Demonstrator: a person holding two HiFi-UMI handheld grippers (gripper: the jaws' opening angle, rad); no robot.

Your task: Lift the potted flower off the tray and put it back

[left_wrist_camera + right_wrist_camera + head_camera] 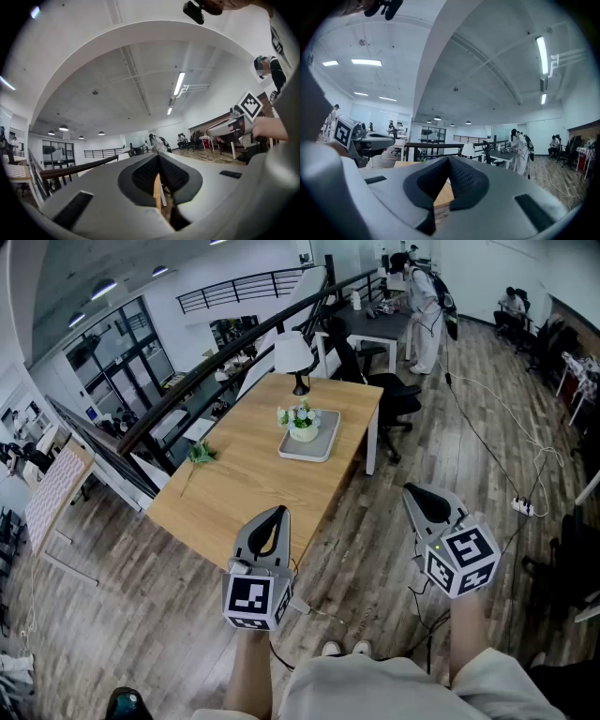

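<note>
A small potted flower (302, 421), white blooms in a pale pot, stands on a grey tray (308, 450) at the far end of a wooden table (246, 486). My left gripper (277, 513) hovers shut and empty at the table's near edge, well short of the tray. Off the table's right side, over the floor, my right gripper (413, 491) is also shut and empty. In the left gripper view the jaws (158, 157) meet at their tips. The right gripper view shows its jaws (449, 159) closed too, with the table edge (443, 196) below.
A white table lamp (293, 356) stands behind the tray. A green sprig (201, 454) lies near the table's left edge. Black office chairs (386, 390) sit beyond the table's right end. A railing (178, 393) runs along the left. A person (424, 306) stands at a far desk. Cables (511, 451) trail over the floor.
</note>
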